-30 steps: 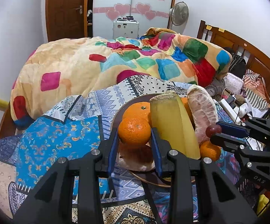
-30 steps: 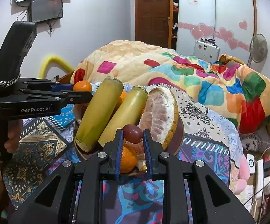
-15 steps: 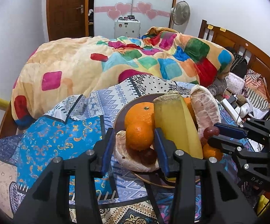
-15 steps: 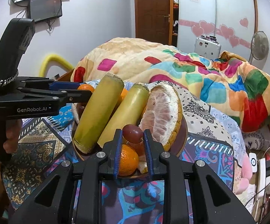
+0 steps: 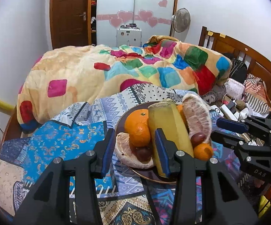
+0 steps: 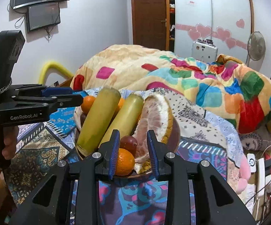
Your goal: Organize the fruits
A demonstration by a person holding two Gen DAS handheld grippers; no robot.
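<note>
Fruits filled a round brown plate resting on the patterned blue patchwork bedspread. From the left wrist view, the letters "DAS" showed on the black right gripper at the frame's right edge, its fingers spread with nothing between them. The plate held a large orange, a smaller orange in front of it, a tall yellow-green sugarcane piece, a peeled pink pomelo half, a pale pomelo segment, a dark red grape and a small tangerine. The left gripper hung open over the plate's near rim, clear of the fruit. Bedspread lay bare to the left.

From the right wrist view, "GenRobot.AI" read on the left gripper, whose fingers looked parted. Two sugarcane pieces leaned side by side beside the pomelo half. The right gripper stood open around a second dark red grape and the tangerine without pinching either.
</note>
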